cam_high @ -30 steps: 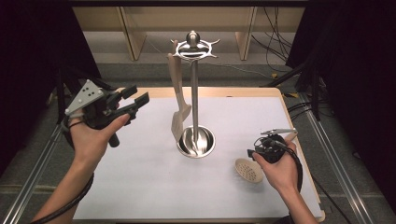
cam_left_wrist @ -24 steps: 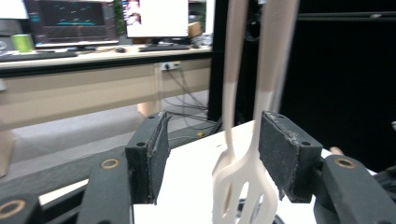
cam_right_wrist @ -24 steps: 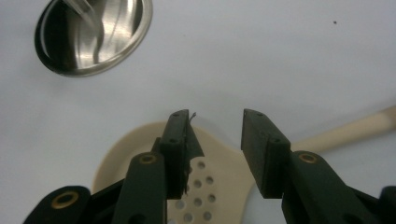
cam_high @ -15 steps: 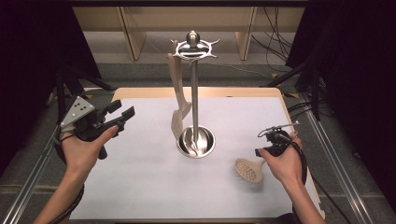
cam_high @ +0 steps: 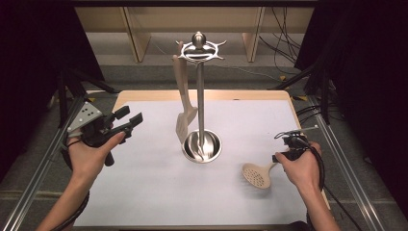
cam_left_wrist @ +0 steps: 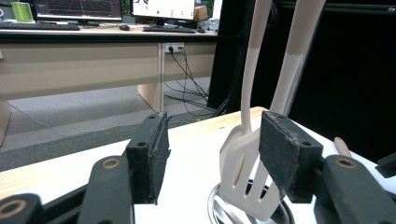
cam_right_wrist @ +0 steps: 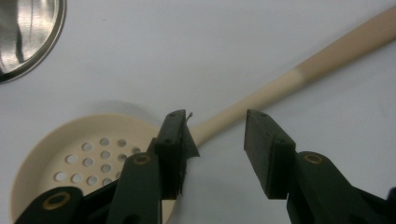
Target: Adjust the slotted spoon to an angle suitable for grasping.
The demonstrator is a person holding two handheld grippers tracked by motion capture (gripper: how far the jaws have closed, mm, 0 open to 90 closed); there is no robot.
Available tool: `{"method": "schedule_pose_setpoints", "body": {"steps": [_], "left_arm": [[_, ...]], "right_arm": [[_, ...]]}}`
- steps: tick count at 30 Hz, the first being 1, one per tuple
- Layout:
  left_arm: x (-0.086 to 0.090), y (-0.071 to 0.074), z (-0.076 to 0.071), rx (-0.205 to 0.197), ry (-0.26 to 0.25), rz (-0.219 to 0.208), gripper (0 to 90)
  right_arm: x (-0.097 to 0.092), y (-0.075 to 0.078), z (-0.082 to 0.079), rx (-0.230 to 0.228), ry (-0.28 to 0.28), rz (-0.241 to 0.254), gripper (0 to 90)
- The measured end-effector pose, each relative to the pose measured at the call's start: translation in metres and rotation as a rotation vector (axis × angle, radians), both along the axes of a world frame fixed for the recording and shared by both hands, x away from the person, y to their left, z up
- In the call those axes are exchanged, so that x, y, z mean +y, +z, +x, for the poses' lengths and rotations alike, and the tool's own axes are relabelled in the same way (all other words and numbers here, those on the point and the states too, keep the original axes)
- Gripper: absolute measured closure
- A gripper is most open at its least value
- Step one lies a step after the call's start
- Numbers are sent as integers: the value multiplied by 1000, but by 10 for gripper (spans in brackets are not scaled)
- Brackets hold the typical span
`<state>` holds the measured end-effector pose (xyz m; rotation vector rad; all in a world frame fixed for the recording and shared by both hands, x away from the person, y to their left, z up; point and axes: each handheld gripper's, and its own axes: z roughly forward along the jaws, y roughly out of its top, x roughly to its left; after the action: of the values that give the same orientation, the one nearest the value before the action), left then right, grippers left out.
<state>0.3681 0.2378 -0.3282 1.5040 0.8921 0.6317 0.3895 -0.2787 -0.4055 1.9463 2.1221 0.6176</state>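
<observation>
Cream utensils: one skimmer (cam_high: 257, 175), one spatula (cam_high: 184, 108).

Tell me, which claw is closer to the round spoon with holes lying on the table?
The right. The right claw hangs just above the skimmer spoon, open jaws astride its handle by the bowl, having just been opening. The left claw is far across the table, pointing toward the stand.
</observation>
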Motion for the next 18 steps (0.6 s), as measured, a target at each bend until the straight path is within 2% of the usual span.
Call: {"method": "schedule_pose_setpoints", "body": {"steps": [1,2,3,5,9,10,13,14,15,16,17,18], "left_arm": [[1,0,0,1,1,-5,424],[2,1,0,-2,7,-10,424],[4,3,1,-5,12,-10,424],[6,3,2,-4,23,-20,424],[9,0,6,11,35,-18,425],[9,-1,7,12,33,-17,425],[7,-3,8,21,28,-16,425],[7,-3,8,20,25,-16,425],[7,-3,8,18,20,-16,425],[7,-3,8,17,17,-16,425],[7,-3,7,16,17,-13,425],[8,-3,7,15,18,-14,425]], "right_arm": [[-1,0,0,14,-9,4,589],[2,1,-1,39,-59,26,584],[-2,0,1,41,-31,9,579],[-4,-4,5,49,-44,9,557],[-4,-11,11,86,-127,33,547],[-10,-15,14,89,-71,-2,547],[-12,-18,18,118,-89,5,540],[-10,-19,18,120,-129,17,540],[-12,-20,20,133,-114,5,536],[-8,-20,20,150,-168,27,530],[-13,-22,22,138,-119,-5,526],[-12,-23,23,152,-137,5,523]]}}
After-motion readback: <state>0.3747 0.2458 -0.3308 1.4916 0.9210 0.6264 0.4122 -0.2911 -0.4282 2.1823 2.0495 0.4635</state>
